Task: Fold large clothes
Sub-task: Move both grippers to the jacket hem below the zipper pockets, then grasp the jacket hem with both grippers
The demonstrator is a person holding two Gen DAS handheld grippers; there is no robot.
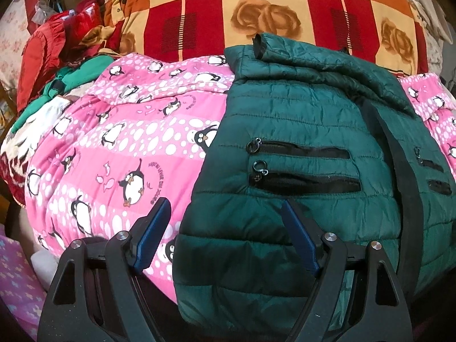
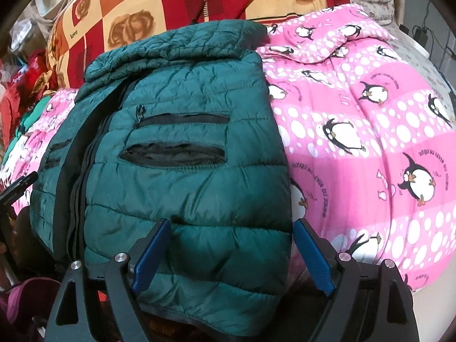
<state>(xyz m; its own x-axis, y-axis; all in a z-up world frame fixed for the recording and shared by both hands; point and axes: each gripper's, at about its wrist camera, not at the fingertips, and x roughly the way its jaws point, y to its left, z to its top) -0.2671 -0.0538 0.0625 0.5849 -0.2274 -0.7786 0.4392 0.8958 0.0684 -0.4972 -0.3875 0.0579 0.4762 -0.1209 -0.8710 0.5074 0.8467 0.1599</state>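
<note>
A dark green quilted puffer jacket [image 1: 307,131] lies on a pink penguin-print quilt [image 1: 114,142], front up, its sleeves folded across the top, black zip pockets showing. It also shows in the right wrist view [image 2: 182,154]. My left gripper [image 1: 226,208] is open, hovering over the jacket's lower left edge, one finger over the quilt, one over the jacket. My right gripper [image 2: 230,225] is open over the jacket's lower right hem, its blue pads [image 2: 310,250] apart and holding nothing.
A red, orange and cream checked blanket [image 1: 256,8] lies behind the jacket. A heap of red and green clothes [image 1: 57,57] sits at the far left. The pink quilt [image 2: 370,142] spreads right of the jacket. Cables and plugs [image 2: 421,32] lie at the far right.
</note>
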